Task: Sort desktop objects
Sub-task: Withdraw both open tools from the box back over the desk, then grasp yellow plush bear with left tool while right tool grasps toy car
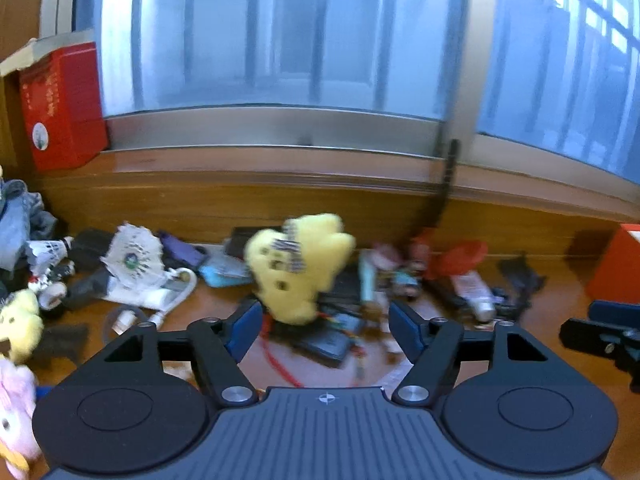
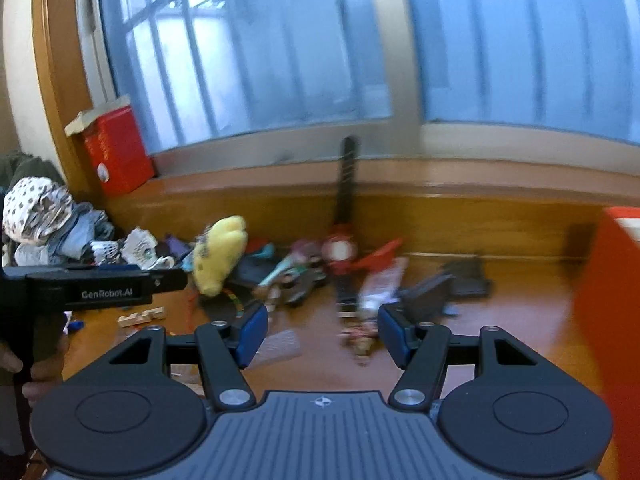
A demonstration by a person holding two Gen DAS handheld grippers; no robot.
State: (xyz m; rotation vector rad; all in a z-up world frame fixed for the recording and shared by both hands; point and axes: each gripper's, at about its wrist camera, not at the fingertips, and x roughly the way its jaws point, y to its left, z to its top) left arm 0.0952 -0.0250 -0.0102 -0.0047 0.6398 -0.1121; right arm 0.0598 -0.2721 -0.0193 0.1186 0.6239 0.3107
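A heap of small desktop objects lies on the wooden desk (image 1: 520,320) under the window. A yellow plush toy (image 1: 298,268) stands out in its middle, just beyond my left gripper (image 1: 325,330), which is open with nothing between its blue pads (image 1: 244,328). The right wrist view shows the same plush toy (image 2: 220,256) to the left, with a red round object (image 2: 340,252) and a white tube (image 2: 380,284) ahead. My right gripper (image 2: 323,334) is open and empty above the desk. The left gripper's body (image 2: 104,284), held by a hand, shows at the left.
A red box (image 1: 64,108) stands on the sill at the left and an orange-red box (image 2: 608,320) at the right. Clothes (image 2: 44,216) are piled at the far left. A shuttlecock (image 1: 48,252), a white cable (image 1: 172,300) and more plush toys (image 1: 18,324) lie left.
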